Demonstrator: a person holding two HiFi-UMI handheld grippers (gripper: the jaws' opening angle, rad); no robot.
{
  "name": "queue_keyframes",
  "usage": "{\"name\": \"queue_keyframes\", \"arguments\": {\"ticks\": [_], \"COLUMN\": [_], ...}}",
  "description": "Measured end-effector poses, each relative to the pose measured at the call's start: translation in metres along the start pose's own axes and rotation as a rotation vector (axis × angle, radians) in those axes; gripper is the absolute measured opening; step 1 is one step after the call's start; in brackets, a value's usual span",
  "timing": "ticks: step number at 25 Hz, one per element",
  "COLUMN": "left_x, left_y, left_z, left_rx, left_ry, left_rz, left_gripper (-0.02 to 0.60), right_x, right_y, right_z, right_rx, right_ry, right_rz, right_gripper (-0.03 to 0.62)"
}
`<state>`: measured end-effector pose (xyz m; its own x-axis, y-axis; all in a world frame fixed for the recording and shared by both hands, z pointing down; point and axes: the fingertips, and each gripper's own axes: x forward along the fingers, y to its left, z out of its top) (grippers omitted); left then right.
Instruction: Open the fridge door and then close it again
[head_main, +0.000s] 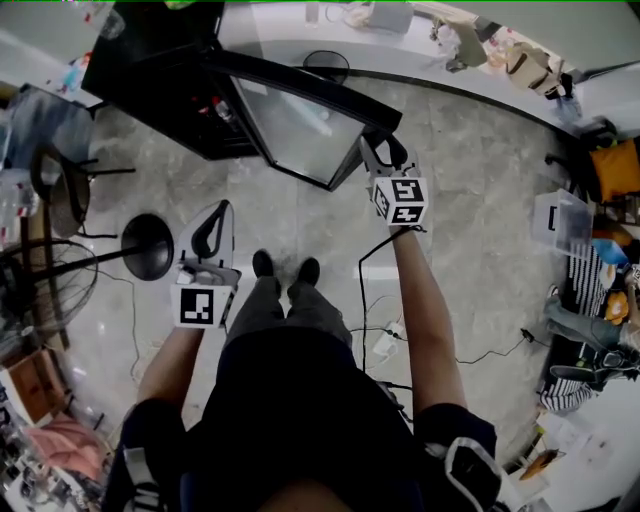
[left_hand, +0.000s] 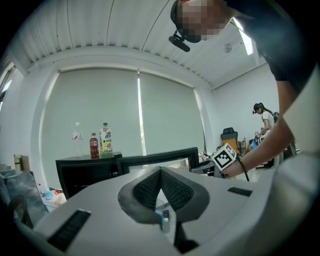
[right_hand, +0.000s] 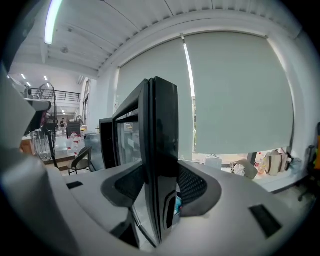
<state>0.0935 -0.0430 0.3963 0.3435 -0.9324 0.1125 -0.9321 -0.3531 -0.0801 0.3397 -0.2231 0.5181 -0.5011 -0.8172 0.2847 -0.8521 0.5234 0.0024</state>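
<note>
The right tongs (right_hand: 161, 187) are clenched on the free edge of the fridge door (right_hand: 159, 150), with 1 pad on each face of its black frame. The door stands swung out from the fridge (head_main: 150, 90), perhaps halfway, though the wide lens makes the angle hard to judge. The left tongs (left_hand: 161, 175) are pressed together on nothing. They are held low on the person's other side, well apart from the door and pointing toward the fridge front.

To do this step well, the right hand should follow the door's arc round its hinge rather than pull straight. The wrist should turn with the frame so the pads neither slip off the edge nor twist it. The glass panel should take no load.
</note>
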Motion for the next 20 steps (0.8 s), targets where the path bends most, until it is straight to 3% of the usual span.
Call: {"name": "queue_keyframes", "arguments": {"ticks": [4, 20], "left_x": [0.016, 0.044], "left_y": [0.005, 0.020], "left_z": [-0.004, -0.002], "left_rx": [-0.002, 0.002], "left_ry": [0.004, 0.016], "left_rz": [-0.035, -0.112], "left_gripper": [0.023, 0.023], "right_x": [0.017, 0.057], "right_y": [-0.012, -0.054], "right_z": [0.003, 0.017], "right_rx": [-0.017, -0.021], "right_ry": [0.014, 0.015], "right_rz": [0.019, -0.066], "right_gripper": [0.216, 0.213]}}
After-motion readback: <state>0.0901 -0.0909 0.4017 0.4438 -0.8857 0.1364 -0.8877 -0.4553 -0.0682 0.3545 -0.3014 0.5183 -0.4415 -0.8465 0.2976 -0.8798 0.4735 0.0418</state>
